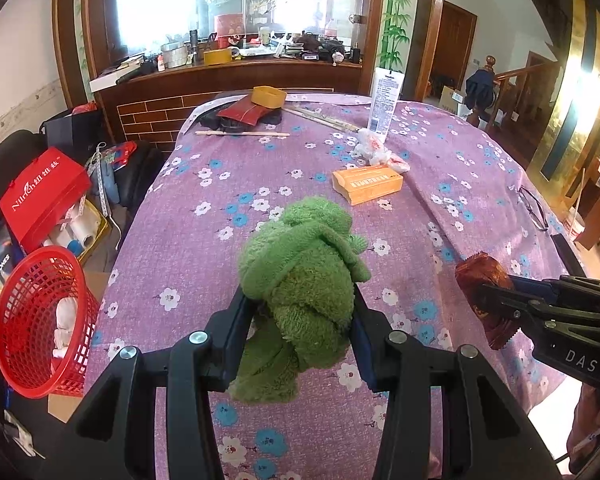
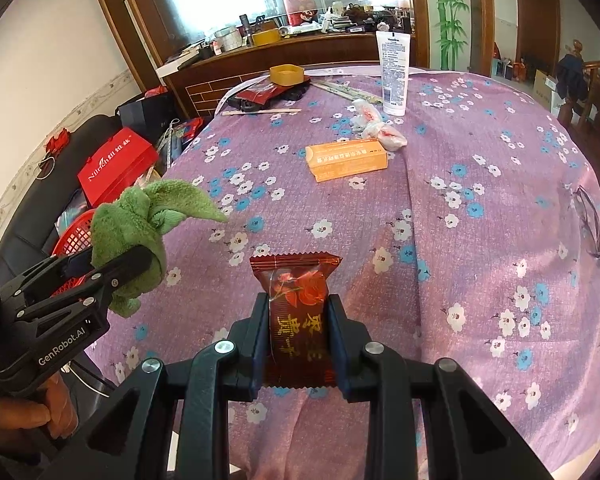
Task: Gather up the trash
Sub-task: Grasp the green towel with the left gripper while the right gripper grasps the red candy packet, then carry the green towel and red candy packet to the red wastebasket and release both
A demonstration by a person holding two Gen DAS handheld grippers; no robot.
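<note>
The work surface is a table (image 1: pixel 480 168) draped in a purple cloth printed with white and blue flowers, creased in places and hanging over the edges. The left gripper (image 1: pixel 300 296) is clamped on a crumpled green towel (image 1: pixel 300 264), held clear of the cloth near the front edge. The right gripper (image 2: pixel 298 308) is closed tight on a dark red snack wrapper (image 2: pixel 296 300), its crimped top edge standing upright between the pads. Mid-table lies an orange carton (image 1: pixel 367 185) on its side; just beyond it sits a wad of white crumpled plastic (image 1: pixel 374 148) with red print. A white tube (image 1: pixel 384 100) stands upright near the far edge. At the far left corner a yellow box (image 1: pixel 269 97) rests on a red pouch, with loose wooden sticks (image 1: pixel 242 133) lying nearby. A pair of glasses (image 1: pixel 534 208) lies at the right edge. Off the table's left side, a red mesh basket (image 1: pixel 36 320) holds white scraps; behind it stands a red gift bag (image 1: pixel 44 196) among other clutter on dark seating. The far wall carries a wooden counter (image 1: pixel 240 68) crowded with items under a bright glazed opening, flanked by painted bamboo. A wooden staircase rises at the right. A person's hand (image 2: pixel 28 412) grips the left tool's handle.
</note>
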